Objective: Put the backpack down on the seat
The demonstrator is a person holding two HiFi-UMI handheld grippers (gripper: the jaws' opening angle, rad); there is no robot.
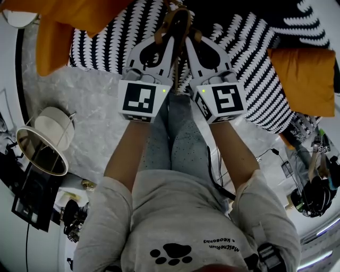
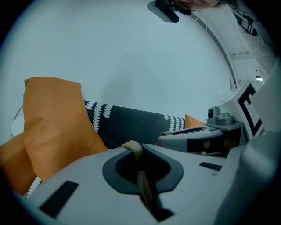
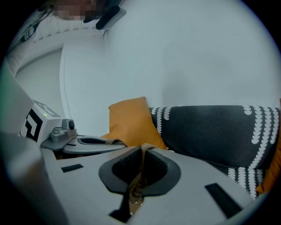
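head view: left gripper [image 1: 166, 33] and right gripper [image 1: 192, 35] hold the backpack strap [image 1: 178, 18] over the sofa seat [image 1: 255, 53]; backpack body unseen, likely beneath the fingers.
left gripper view: fingers closed tight on strap.
right gripper view: fingers pinched on strap.
step: carrying, seemingly.
next: lower both together, then release.

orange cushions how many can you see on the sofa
3: a cushion at the head view's top left, another just below it, a third at the right. Others may be hidden.
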